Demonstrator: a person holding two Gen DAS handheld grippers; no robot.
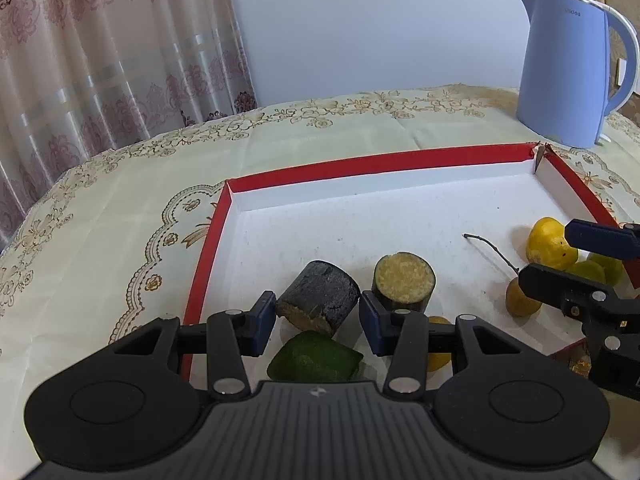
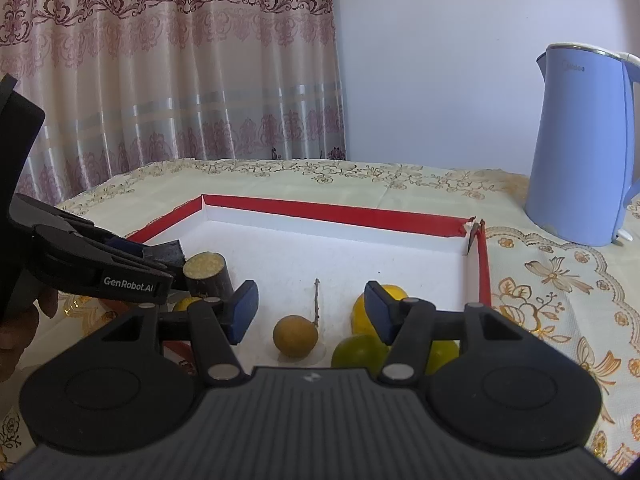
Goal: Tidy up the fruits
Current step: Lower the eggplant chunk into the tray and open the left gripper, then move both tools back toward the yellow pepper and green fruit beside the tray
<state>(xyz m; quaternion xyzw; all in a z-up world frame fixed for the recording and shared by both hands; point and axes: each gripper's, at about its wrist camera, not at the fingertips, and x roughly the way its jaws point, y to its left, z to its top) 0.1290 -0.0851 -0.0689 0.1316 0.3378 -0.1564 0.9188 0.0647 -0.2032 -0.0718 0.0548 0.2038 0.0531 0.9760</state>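
Observation:
A red-rimmed white tray (image 1: 400,162) holds the fruit. My left gripper (image 1: 318,312) is open, its blue pads either side of a dark sugarcane piece (image 1: 320,300) lying on its side, not clamped. A second cane piece (image 1: 404,278) stands upright to its right. A green fruit (image 1: 314,358) lies below the fingers. My right gripper (image 2: 310,312) is open and empty above a small brown longan (image 2: 295,336). A yellow orange (image 2: 390,294) and green citrus (image 2: 358,350) lie by its right finger.
A blue electric kettle (image 2: 580,152) stands on the patterned tablecloth (image 1: 120,208) behind the tray's right corner, which is torn. A loose twig (image 2: 317,298) lies in the tray. A curtain hangs at the left behind the table.

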